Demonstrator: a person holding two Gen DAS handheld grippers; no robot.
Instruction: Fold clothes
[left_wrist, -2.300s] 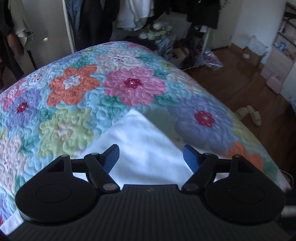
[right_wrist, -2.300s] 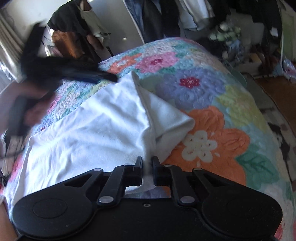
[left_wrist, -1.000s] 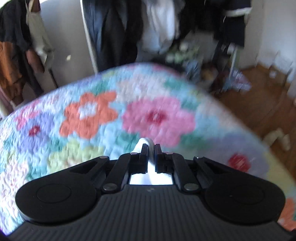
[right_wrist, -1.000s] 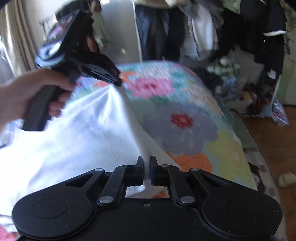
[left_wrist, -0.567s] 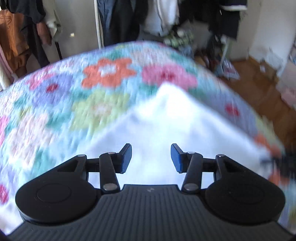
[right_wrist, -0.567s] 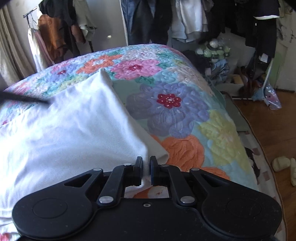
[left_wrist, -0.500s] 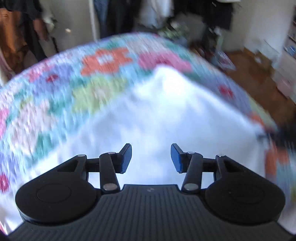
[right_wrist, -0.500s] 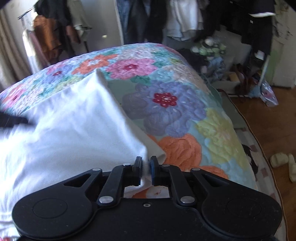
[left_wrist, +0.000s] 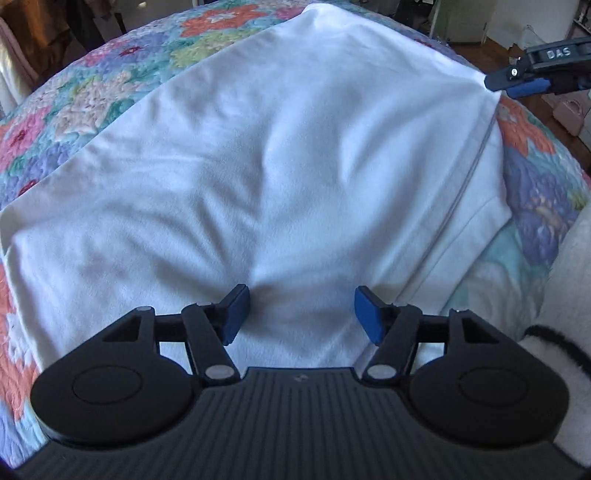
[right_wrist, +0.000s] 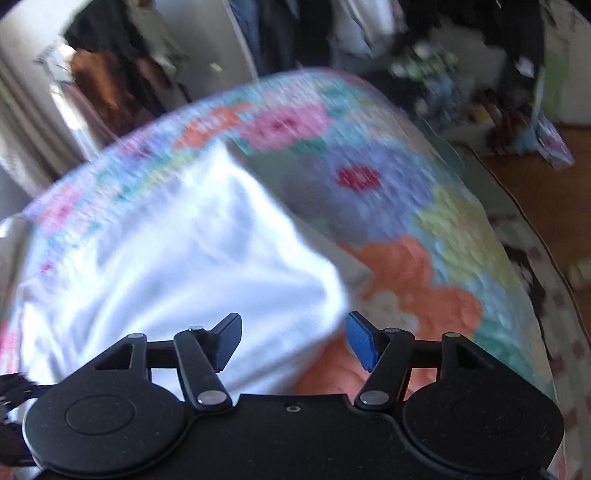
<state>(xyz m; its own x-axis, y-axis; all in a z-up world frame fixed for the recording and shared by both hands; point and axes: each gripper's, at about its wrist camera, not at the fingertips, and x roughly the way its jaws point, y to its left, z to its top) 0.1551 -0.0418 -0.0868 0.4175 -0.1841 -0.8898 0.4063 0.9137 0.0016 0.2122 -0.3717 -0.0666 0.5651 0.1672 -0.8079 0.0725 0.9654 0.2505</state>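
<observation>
A white garment (left_wrist: 288, 155) lies folded and spread on the flowered quilt (left_wrist: 92, 92). My left gripper (left_wrist: 301, 314) is open and empty, low over the near part of the cloth. My right gripper (right_wrist: 293, 339) is open and empty over the garment's right corner (right_wrist: 306, 291); the view is blurred by motion. In the left wrist view the right gripper (left_wrist: 517, 79) shows at the upper right, at the garment's far right corner.
The quilt (right_wrist: 424, 229) covers a bed whose right edge drops to a wooden floor (right_wrist: 546, 184). Clothes hang on a rack (right_wrist: 295, 29) behind the bed. A pale sleeve (left_wrist: 565, 295) is at the left wrist view's right edge.
My right gripper has opened and let go of the garment's corner. My left gripper, which let go earlier, has pulled back toward the near side, so more of the white cloth shows.
</observation>
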